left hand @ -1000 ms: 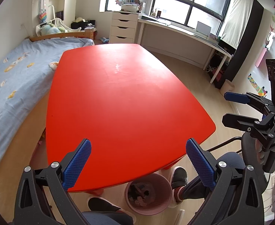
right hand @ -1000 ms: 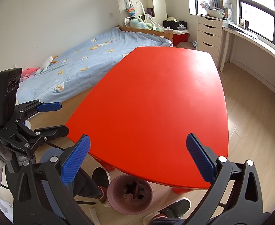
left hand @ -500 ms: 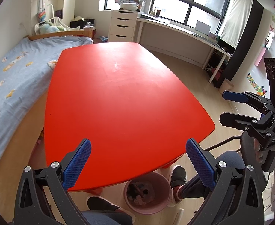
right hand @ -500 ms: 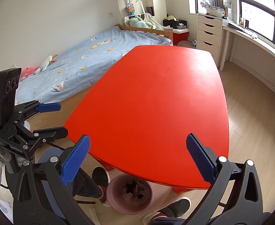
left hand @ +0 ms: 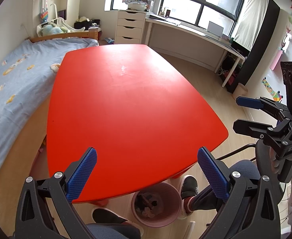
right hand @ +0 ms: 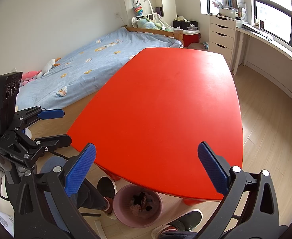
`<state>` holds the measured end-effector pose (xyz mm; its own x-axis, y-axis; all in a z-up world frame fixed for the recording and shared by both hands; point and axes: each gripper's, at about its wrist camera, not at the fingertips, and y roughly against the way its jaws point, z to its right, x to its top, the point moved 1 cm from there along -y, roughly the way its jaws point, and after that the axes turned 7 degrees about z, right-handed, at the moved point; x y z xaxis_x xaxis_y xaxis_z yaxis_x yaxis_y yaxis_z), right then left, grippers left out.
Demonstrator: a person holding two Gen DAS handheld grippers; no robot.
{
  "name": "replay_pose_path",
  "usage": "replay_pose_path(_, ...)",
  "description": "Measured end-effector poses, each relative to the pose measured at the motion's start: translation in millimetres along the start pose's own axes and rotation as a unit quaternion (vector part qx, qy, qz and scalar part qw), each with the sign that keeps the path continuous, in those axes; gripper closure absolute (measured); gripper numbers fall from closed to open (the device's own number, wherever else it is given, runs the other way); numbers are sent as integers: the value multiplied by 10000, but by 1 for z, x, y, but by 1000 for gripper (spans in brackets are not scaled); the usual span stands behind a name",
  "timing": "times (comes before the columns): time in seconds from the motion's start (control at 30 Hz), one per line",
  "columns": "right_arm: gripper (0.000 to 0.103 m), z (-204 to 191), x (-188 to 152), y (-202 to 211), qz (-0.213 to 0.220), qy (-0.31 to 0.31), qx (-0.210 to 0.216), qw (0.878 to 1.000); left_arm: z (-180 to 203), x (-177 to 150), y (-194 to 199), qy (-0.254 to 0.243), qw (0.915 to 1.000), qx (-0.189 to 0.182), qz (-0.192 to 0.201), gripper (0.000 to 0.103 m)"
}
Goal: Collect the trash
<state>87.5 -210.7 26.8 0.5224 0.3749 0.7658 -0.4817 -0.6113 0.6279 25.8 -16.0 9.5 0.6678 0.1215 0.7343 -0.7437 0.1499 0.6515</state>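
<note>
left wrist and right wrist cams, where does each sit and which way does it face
Left wrist: on the left gripper, above the red table's near edge, facing the windows; shows right gripper, shoes.
Right wrist: on the right gripper, facing the bed; shows left gripper.
Shared: table, pink bin underneath, both grippers open.

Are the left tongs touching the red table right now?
Apart. The right wrist view shows the left tongs held open beside the red table, with floor visible between them.
</note>
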Motion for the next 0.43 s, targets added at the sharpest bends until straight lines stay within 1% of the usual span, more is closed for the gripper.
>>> replay_pose_path(0.3, 3, 0, -1, -1, -5, 3, -3, 10000, 1, -3, -1, -59, 10000, 51, 53, 6)
replay_pose_path(0.43, 3, 1, -2, -2, -9, -5, -7, 10000, 3, -3, 0, -139, 9996, 211, 105, 6)
